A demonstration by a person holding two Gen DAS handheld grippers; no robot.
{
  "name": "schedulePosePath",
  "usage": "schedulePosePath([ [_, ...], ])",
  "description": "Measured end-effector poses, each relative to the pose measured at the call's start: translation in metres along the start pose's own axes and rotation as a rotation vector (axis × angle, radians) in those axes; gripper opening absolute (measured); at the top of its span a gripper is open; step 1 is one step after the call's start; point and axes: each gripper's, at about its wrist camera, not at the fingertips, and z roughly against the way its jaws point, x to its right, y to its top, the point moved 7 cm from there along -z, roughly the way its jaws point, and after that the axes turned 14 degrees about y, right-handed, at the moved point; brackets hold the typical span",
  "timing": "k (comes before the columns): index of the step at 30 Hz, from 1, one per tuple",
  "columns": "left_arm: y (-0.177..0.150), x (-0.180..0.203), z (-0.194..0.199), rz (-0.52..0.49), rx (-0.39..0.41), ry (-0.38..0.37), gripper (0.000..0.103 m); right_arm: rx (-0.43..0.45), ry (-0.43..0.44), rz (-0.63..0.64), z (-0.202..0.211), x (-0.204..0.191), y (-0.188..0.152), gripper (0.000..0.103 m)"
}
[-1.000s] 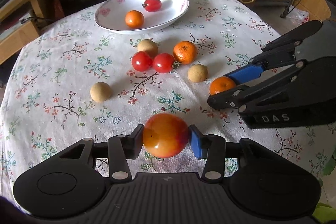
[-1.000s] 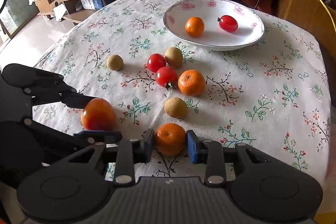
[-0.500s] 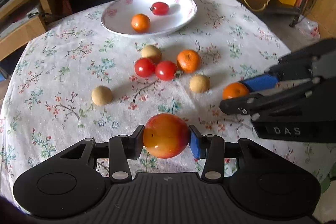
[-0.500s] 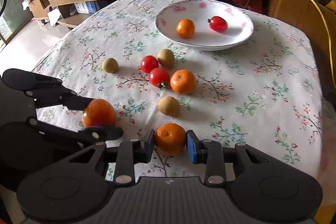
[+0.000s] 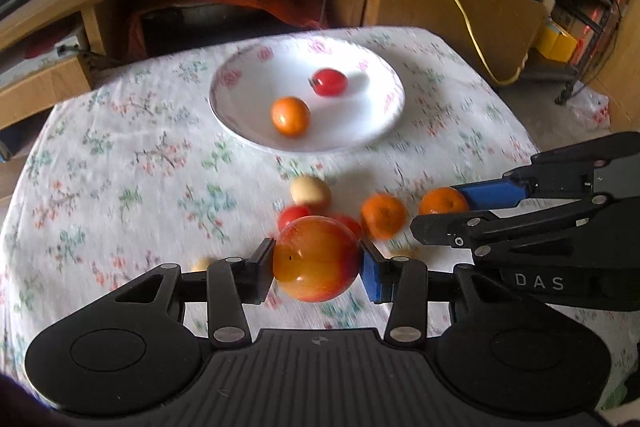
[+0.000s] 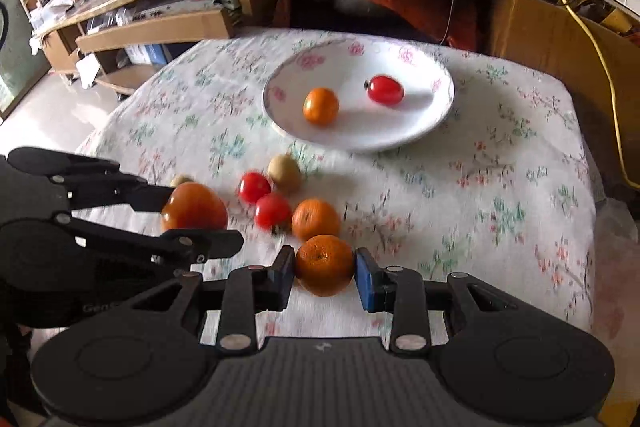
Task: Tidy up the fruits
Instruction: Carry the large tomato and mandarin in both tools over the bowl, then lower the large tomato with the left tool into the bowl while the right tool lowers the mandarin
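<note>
left tool (image 5: 318, 264) clamps an apple (image 5: 317, 259), right tool (image 6: 325, 273) a tangerine (image 6: 325, 265), both short of the plate (image 6: 420, 131).

Black claw (image 5: 318, 269), blue pad, silver screws, "DAS" lettering

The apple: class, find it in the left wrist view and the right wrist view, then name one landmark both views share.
Left wrist view: apple at lower centre, clamped in the left tool.
Right wrist view: apple at middle left, in that same tool.
Shared landmark: the white plate holding a tangerine and a tomato.
</note>
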Motion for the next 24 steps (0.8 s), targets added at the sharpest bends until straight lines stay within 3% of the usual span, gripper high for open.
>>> schedulePosePath([
  [13,0.063,-0.008,-0.038,0.032,0.034,0.031,0.051,0.067,-0.023,-0.026,-0.019,0.037,0.064,0.033],
  [24,0.078,-0.014,-0.064,0.042,0.02,0.061,0.051,0.072,-0.016,-0.015,-0.045,0.059,0.089,0.033],
])
